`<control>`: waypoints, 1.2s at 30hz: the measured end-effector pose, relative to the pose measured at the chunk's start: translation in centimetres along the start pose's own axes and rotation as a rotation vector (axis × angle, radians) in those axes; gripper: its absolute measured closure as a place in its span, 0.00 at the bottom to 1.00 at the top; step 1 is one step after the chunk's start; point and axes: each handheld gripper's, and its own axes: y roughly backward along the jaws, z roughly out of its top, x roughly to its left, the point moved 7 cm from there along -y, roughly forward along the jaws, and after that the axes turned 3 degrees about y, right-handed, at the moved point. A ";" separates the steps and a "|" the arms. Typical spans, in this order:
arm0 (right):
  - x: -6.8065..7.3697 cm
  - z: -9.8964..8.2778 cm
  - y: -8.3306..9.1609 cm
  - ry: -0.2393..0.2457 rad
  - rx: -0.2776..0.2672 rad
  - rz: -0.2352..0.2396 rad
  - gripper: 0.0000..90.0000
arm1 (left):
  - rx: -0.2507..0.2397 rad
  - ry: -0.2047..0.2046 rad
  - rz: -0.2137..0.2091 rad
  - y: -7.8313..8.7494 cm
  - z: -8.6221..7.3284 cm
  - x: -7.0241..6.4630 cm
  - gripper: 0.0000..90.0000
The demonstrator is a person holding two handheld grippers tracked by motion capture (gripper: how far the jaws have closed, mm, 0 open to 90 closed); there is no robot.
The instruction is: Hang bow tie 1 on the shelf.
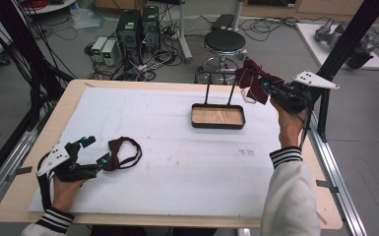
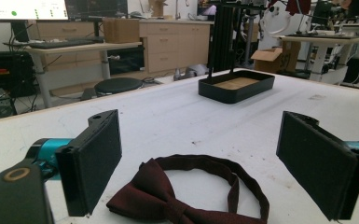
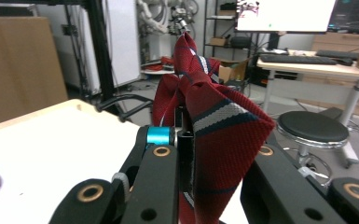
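Observation:
A dark maroon bow tie [image 1: 123, 152] [image 2: 186, 196] with its looped strap lies flat on the white mat at the front left. My left gripper [image 1: 94, 150] [image 2: 200, 163] rests on the mat right beside it, open, with a jaw standing on each side of the bow. My right gripper [image 1: 266, 87] [image 3: 186, 154] is held up in the air at the table's far right, shut on a red striped bow tie [image 1: 254, 77] [image 3: 205, 116] that sticks up from between the jaws. A thin whitish strap loop [image 1: 248, 96] hangs from that tie.
A black tray [image 1: 218, 124] [image 2: 235, 91] with a wooden floor and two upright rods stands at the mat's back middle. A black frame post [image 1: 347, 46] rises at the right, close to my right gripper. A round stool [image 1: 225, 42] stands behind the table.

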 end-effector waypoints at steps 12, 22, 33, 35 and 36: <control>-2.3 -1.2 -0.6 -0.024 0.009 -0.084 0.91 | 0.014 -0.001 0.016 0.2 -0.1 0.5 0.16; -4.4 -2.1 0.1 -0.090 0.041 -0.208 0.91 | 0.027 -0.009 0.009 -0.3 -0.2 0.0 0.16; -5.6 -4.5 0.9 -0.114 0.162 -0.269 0.91 | 0.032 -0.022 0.000 -0.6 -0.1 -0.6 0.16; -5.5 -4.8 1.0 -0.103 0.170 -0.273 0.91 | 0.030 -0.021 0.000 -0.6 0.0 -0.7 0.16; -5.5 -4.8 1.0 -0.103 0.170 -0.273 0.91 | 0.030 -0.021 0.000 -0.6 0.0 -0.7 0.17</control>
